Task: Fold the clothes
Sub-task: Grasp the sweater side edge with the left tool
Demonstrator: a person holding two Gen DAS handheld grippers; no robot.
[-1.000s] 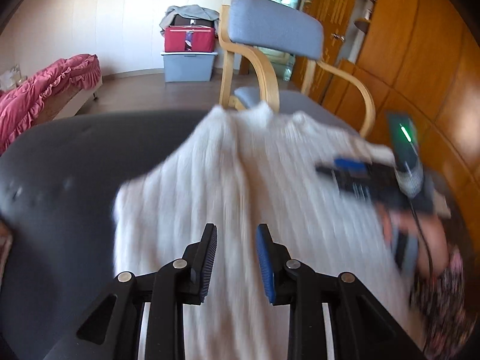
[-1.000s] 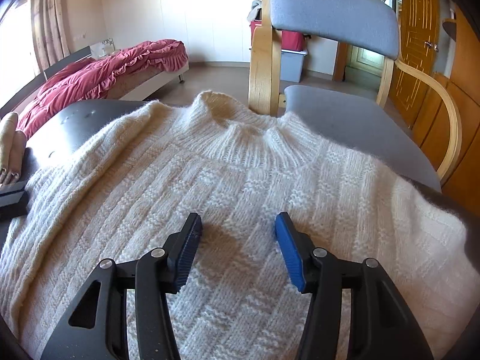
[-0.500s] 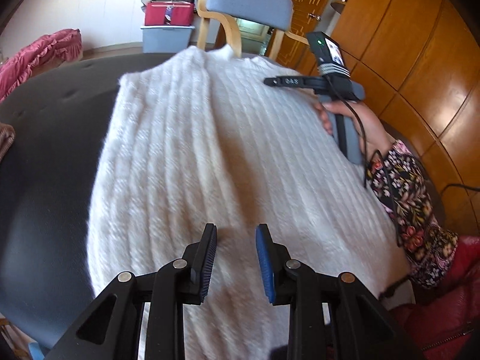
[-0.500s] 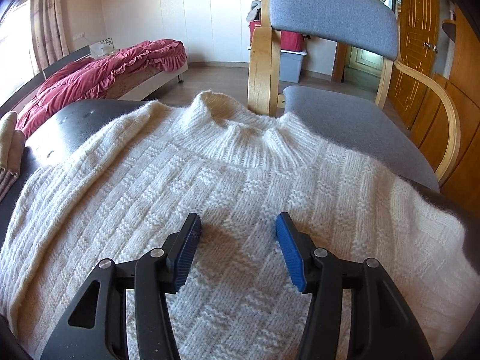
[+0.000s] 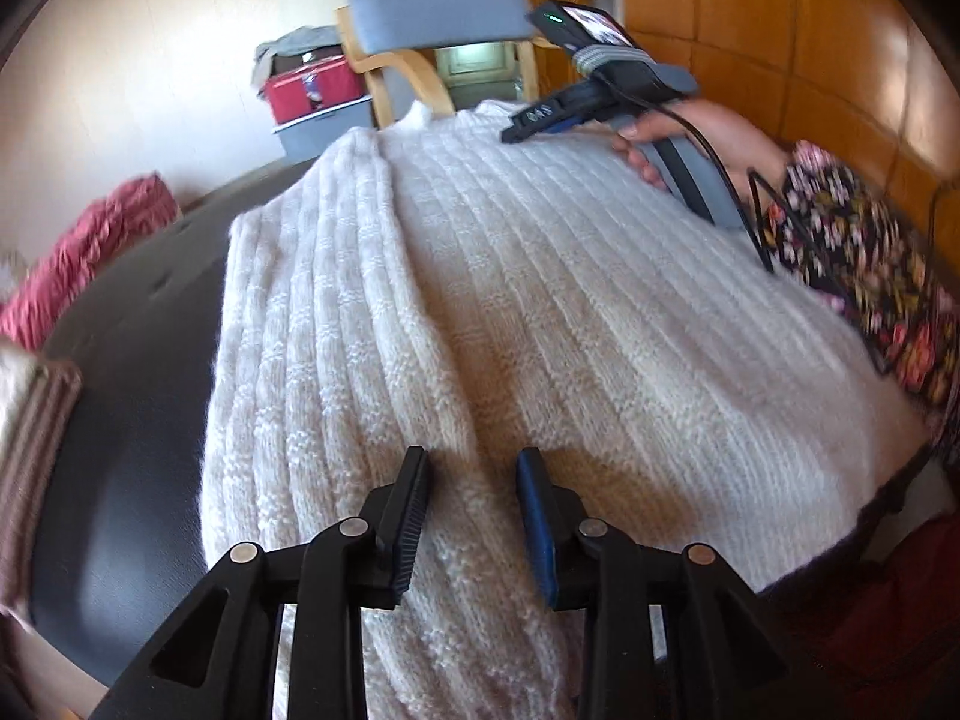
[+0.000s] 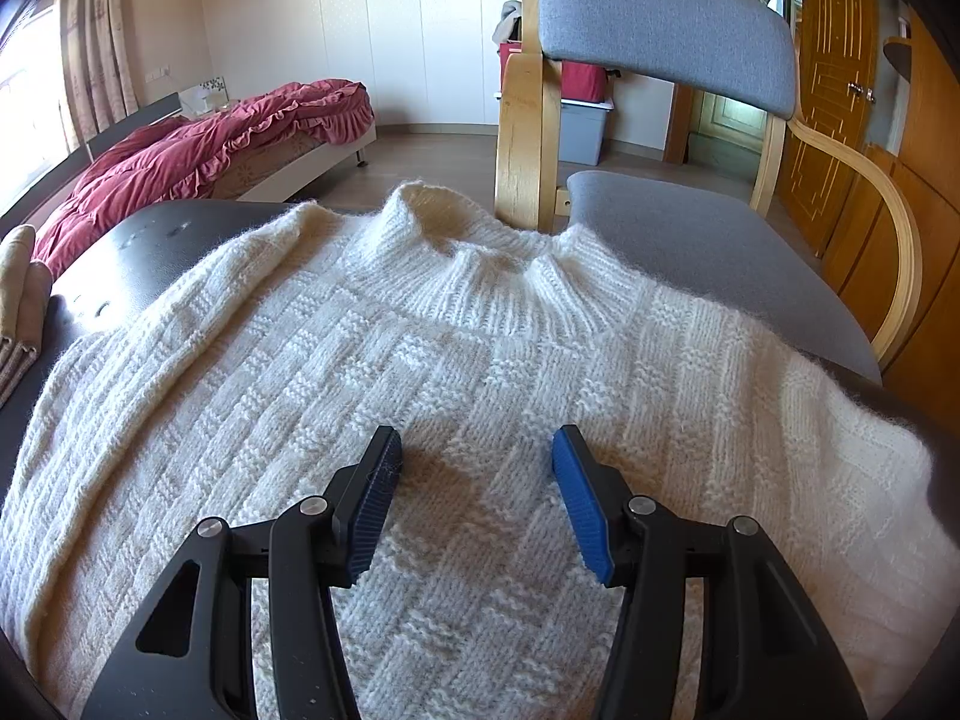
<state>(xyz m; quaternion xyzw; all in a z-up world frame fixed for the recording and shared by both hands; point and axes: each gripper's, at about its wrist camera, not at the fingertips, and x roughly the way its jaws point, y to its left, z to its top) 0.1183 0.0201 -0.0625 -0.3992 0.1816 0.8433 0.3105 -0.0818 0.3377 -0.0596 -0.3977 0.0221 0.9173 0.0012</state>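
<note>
On the left, one side of the cream sweater (image 5: 540, 312) is already folded in as a long soft ridge on the dark table (image 5: 132, 408); the left gripper (image 5: 471, 516), jaws a little apart and empty over its hem end, should probably pinch through both layers and lift evenly so the loose knit does not stretch. To the right, the right gripper (image 6: 474, 492), jaws wide apart, holding nothing, hovers over the fuzzy basket-weave chest below the ribbed collar (image 6: 480, 276).

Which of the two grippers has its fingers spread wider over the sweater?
The right gripper: its gap over the white sweater is clearly wider than the left gripper's.
</note>
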